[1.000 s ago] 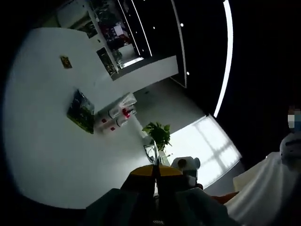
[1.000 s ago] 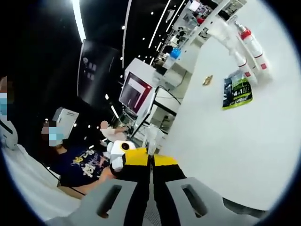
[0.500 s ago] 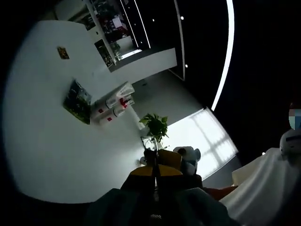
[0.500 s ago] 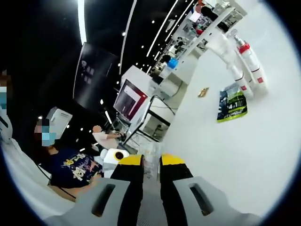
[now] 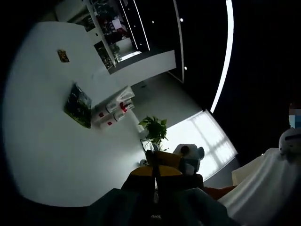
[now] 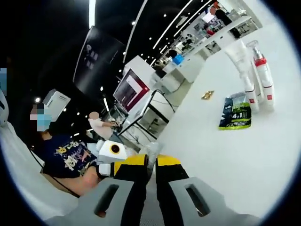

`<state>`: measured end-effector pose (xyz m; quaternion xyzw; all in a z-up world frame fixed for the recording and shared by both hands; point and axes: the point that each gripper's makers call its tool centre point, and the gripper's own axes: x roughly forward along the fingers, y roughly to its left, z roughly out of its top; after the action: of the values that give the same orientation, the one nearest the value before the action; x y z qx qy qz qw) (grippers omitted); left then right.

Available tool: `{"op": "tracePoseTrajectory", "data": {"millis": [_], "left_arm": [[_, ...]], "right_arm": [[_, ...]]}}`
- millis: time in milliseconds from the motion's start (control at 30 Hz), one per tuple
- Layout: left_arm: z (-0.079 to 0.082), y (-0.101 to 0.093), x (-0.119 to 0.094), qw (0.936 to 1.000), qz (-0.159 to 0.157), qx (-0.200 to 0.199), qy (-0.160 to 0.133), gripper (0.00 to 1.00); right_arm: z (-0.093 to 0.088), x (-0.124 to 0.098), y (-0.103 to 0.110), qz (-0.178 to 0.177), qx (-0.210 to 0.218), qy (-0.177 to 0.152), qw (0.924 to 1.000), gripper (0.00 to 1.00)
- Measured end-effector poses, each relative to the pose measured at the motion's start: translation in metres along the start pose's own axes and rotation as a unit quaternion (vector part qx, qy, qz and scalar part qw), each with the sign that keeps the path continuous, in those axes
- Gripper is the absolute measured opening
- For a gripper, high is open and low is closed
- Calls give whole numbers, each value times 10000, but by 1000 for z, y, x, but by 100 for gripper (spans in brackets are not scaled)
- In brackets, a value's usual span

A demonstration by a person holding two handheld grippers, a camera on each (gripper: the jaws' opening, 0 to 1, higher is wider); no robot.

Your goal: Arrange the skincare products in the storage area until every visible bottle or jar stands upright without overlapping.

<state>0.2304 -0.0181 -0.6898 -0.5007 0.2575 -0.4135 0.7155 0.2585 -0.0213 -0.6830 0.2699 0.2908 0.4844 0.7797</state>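
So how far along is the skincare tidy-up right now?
Nothing looks done yet. The white bottles with red caps lie flat on the white table, close against each other, beside a green sachet. Nothing is in hand: the left gripper is shut and empty, and the right gripper holds nothing, both short of the products. Standing every bottle upright and apart is still left.

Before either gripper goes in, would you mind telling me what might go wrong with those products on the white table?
1. The white bottles lie close together beside the green sachet; lifting one may roll or drag its neighbour.
2. The left gripper looks shut and must open before any grasp.
3. Both grippers are far from the products, so the approach is long.
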Motion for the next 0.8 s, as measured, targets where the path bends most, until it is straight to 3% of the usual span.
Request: {"op": "tracePoseTrajectory", "data": {"millis": [133,300,367,567,800], "left_arm": [[10,3,-2,9994,-80,-285,-161,0],[13,7,0,9997,53,-199,-138,0],[19,7,0,9996,44,-185,-188,0],[33,10,-2,9990,98,-192,-386,0],[34,9,-1,9987,78,-300,-395,0]], "right_arm": [[6,-1,-13,-301,-207,-53,9993,1],[9,0,-12,-244,-119,-8,9996,1],[13,-1,-11,-97,166,-144,9997,2],[9,-6,-14,-84,128,-19,9999,4],[9,-2,-11,49,335,-81,9994,9]]}}
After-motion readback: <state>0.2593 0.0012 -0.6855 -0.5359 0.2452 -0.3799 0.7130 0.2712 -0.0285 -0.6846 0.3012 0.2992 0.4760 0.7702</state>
